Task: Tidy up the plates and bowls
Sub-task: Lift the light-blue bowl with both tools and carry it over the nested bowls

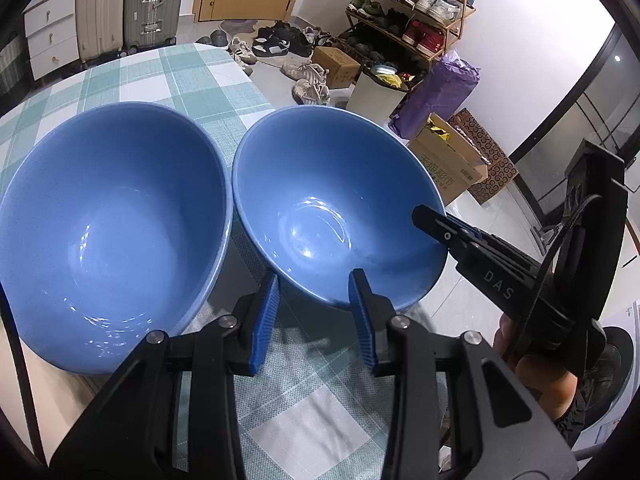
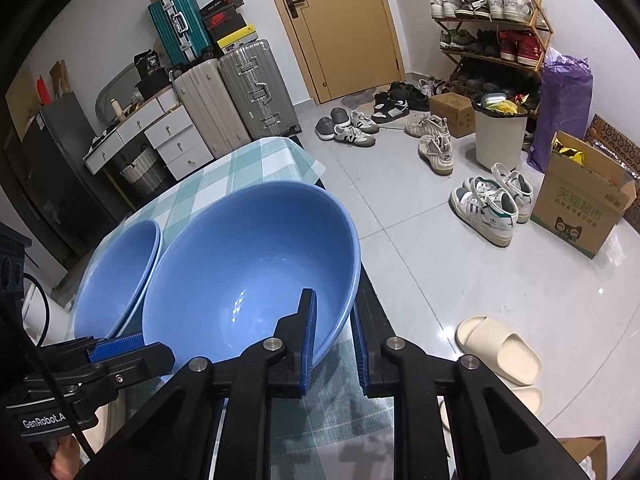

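- Right gripper (image 2: 334,344) straddles the right blue bowl's (image 2: 248,276) rim, apparently clamped; a thin grip could slip.
- Left gripper (image 1: 314,312), fingers apart, holds nothing.
- Lifted carelessly, it may knock the left blue bowl (image 1: 108,220).

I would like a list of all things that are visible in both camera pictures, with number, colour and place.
bowls: 2, blue, side by side on the table; the right one has the right gripper's fingers around its rim
tablecloth: 1, green and white check, on the table
suitcases: 3, teal, beige and grey, by the wall
drawer unit: 1, white, left of the suitcases
door: 1, tan, back wall
shoe rack: 1, wooden, full of shoes, right of the door
loose shoes: several, mostly white, on the floor
bin: 1, cream, by the rack
cardboard box: 1, brown and green, right floor
slippers: 2, cream, near floor
left gripper: open, in front of the bowls
right gripper: astride the bowl rim
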`<state>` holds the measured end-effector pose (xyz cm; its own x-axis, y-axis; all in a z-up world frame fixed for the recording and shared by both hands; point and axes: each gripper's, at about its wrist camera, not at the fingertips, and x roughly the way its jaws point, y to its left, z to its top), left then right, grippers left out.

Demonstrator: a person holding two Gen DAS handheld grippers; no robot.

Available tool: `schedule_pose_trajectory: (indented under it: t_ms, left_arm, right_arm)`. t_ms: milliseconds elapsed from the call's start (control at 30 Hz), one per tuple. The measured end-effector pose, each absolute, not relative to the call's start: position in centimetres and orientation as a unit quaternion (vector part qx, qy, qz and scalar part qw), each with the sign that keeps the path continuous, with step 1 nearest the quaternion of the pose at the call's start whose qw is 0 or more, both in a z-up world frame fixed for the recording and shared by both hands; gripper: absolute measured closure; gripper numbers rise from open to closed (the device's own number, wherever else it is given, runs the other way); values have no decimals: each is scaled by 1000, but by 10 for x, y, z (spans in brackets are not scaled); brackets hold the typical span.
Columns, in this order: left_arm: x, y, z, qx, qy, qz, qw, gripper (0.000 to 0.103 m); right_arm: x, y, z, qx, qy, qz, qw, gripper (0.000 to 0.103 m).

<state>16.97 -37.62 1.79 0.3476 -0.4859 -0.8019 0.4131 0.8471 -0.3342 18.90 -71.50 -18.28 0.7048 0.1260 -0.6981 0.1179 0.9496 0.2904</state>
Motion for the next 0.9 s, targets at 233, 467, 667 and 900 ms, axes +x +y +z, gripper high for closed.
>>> schedule_pose_trajectory:
  t_ms: [233, 467, 667, 900]
  left_arm:
    - [166, -376, 20, -32, 495, -280, 822, 71]
    - [155, -375, 33, -28, 482, -295, 824, 71]
    - [142, -373, 46, -25, 471, -305, 828, 71]
    - [124, -368, 69, -24, 452, -314, 834, 71]
  right_arm:
    - [174, -715, -177, 159, 377, -6, 912, 86]
    - [156, -713, -162, 151, 367, -19, 918, 86]
    - [141, -710, -148, 148, 355, -27, 923, 86]
    - [124, -704, -127, 144, 339, -33, 929, 86]
